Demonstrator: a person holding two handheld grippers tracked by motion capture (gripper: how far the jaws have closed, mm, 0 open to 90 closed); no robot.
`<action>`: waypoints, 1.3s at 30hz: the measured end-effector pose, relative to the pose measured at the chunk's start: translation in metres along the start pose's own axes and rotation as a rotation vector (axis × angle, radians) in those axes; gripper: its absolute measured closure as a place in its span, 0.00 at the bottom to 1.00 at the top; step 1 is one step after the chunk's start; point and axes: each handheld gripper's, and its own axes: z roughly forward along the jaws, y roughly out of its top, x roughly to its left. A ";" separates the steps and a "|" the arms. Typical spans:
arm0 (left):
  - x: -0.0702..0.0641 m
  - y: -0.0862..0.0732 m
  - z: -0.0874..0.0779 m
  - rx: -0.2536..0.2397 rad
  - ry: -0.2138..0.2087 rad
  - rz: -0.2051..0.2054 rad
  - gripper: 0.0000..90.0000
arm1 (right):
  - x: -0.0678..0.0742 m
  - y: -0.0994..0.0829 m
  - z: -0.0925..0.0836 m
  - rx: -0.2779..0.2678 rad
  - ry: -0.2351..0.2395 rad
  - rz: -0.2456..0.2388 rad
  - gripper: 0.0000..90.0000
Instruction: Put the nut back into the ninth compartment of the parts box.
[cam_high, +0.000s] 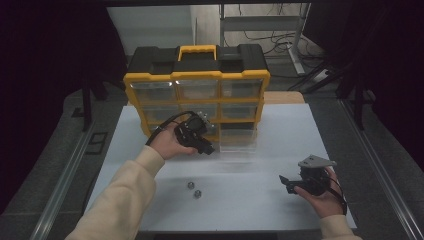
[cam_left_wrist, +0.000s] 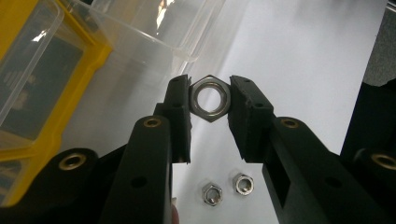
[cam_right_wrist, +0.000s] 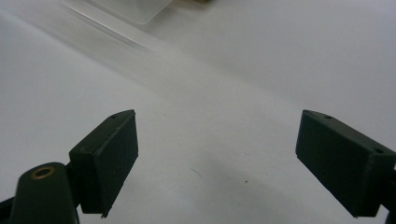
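Left forearm, cream sleeve, reaches in from the bottom of the high view and angles up toward the organiser; the left hand (cam_high: 167, 142) grips the left tongs (cam_high: 206, 148) just in front of the bottom row of drawers, nose pointing right and slightly down. Left tongs are pinching a hex nut (cam_left_wrist: 209, 98), one black pad on each opposite flat, nut standing on edge with its round bore facing the camera. The nut is bright metal, six-sided, smooth rim. Right hand (cam_high: 325, 197) rests low at the right of the tabletop (cam_high: 280, 150), palm up under the right tongs (cam_high: 286, 183), grey three-cornered plate on top, nose pointing left. Right tongs (cam_right_wrist: 217, 163) are spread wide, nothing between the flat matte-black pads, hovering above bare white surface. Tabletop is white, smooth, faintly glossy. Two smaller hex nuts (cam_high: 194, 189) lie loose on it, close together, between the two hands and nearer the left arm; the left gripper view shows them below the held nut (cam_left_wrist: 227, 189). The organiser (cam_high: 197, 85) stands at the far edge: yellow frame, black top, yellow handle, clear plastic drawers. One clear drawer (cam_high: 239, 137) is pulled out at bottom right, just beside the left tongs.
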 end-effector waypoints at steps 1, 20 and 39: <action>0.000 0.001 0.000 0.002 0.000 0.004 0.78 | 0.000 0.000 0.000 -0.001 0.000 0.001 0.15; 0.005 0.031 0.007 -0.005 -0.010 0.012 0.78 | 0.000 0.000 0.002 0.007 0.011 -0.006 0.15; 0.016 0.052 0.026 0.003 0.003 -0.007 0.78 | 0.001 -0.001 0.004 0.014 0.013 -0.009 0.15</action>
